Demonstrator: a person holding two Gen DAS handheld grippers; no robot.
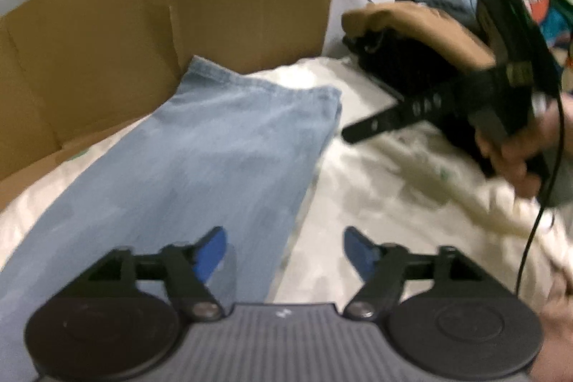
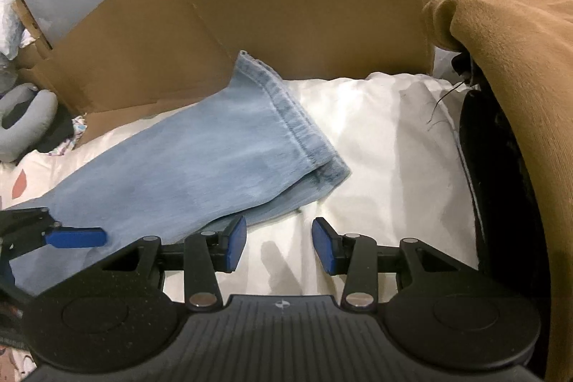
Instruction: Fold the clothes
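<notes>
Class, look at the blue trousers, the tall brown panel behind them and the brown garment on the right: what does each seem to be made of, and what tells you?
Blue trousers: likely denim, faded, with a stitched hem. Brown panel: corrugated cardboard, matte, creased along fold lines. Brown garment: soft knit, perhaps fleece, with a fuzzy, matte surface.

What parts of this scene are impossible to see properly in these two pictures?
- Jeans: the waist end is cut off by the frame edge and hidden behind the hand-held gripper bodies, in both views.
- Right hand-held gripper: motion-blurred in the left wrist view.
- Black item: mostly covered by the brown garment, right wrist view.
</notes>
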